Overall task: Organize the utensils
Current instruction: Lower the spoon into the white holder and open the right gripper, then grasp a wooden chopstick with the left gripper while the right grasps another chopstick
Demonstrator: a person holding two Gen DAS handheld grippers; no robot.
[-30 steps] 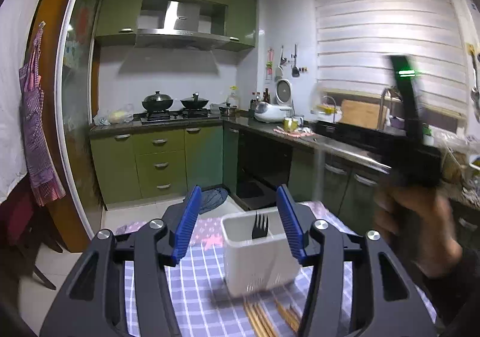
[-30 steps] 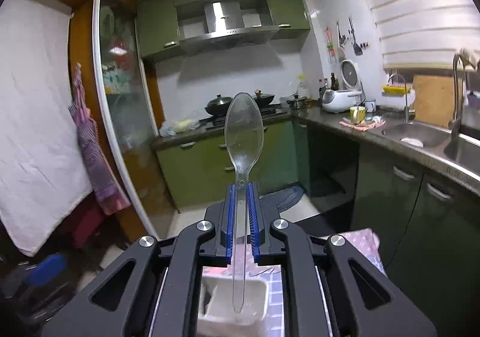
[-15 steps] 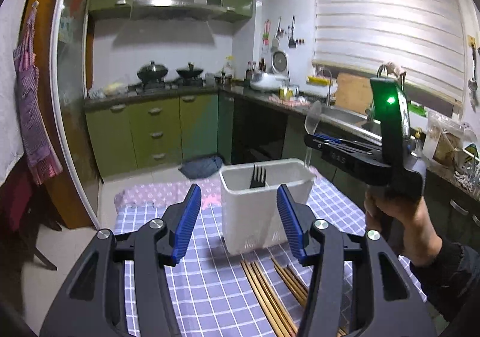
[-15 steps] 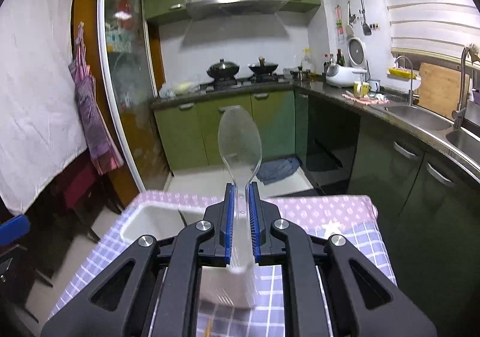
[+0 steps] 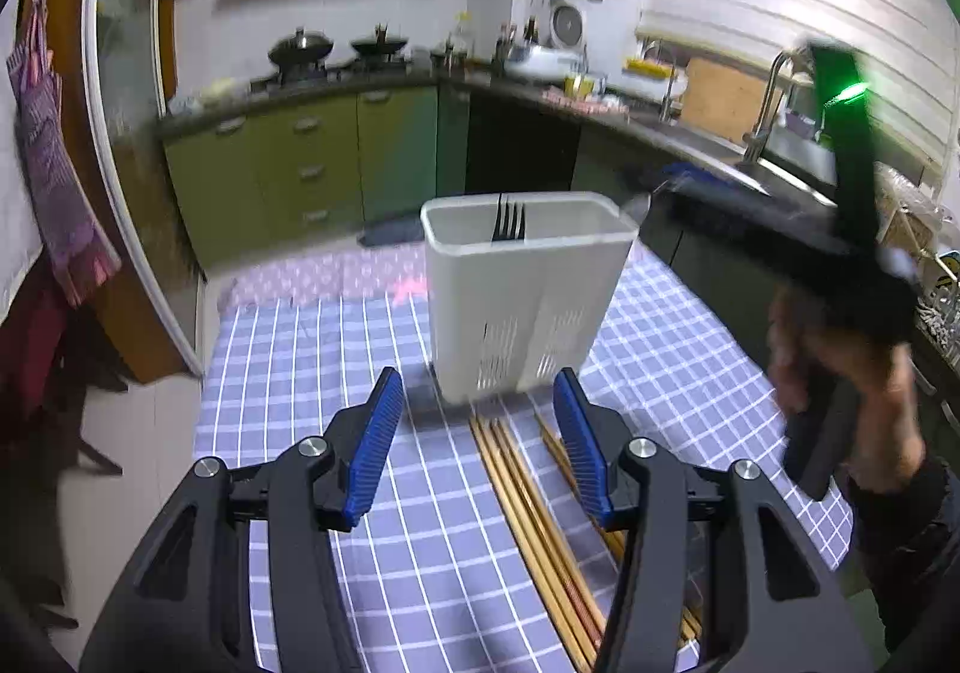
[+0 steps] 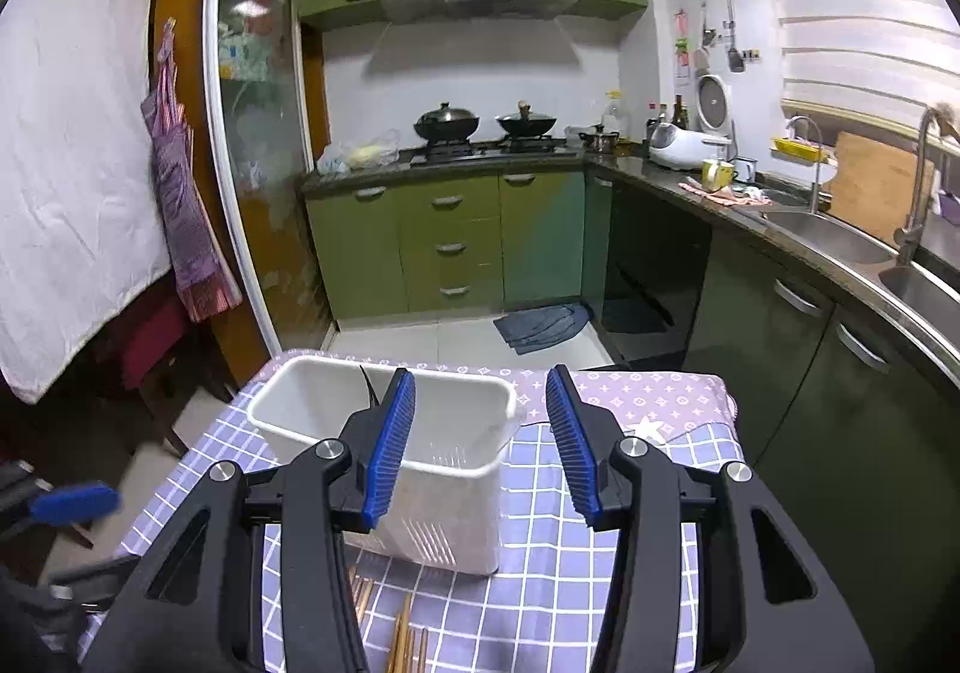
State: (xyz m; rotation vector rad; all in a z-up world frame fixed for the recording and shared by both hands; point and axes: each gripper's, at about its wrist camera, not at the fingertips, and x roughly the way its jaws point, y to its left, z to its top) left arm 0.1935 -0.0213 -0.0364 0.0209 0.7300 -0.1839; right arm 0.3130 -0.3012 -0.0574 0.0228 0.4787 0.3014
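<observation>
Black fork [image 5: 509, 220] sits in the white utensil holder [image 5: 522, 301]. Right gripper [image 6: 480, 439] jaws just opened, empty; left gripper [image 5: 480, 445] apart, empty. Chopsticks [image 5: 528, 523] left on the table [image 5: 312, 361].

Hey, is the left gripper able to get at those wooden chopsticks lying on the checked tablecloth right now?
Probably yes. The left gripper is open and empty, and the wooden chopsticks lie flat on the checked tablecloth just below its fingers. Nothing lies between them; the white plastic utensil holder stands farther back.
</observation>
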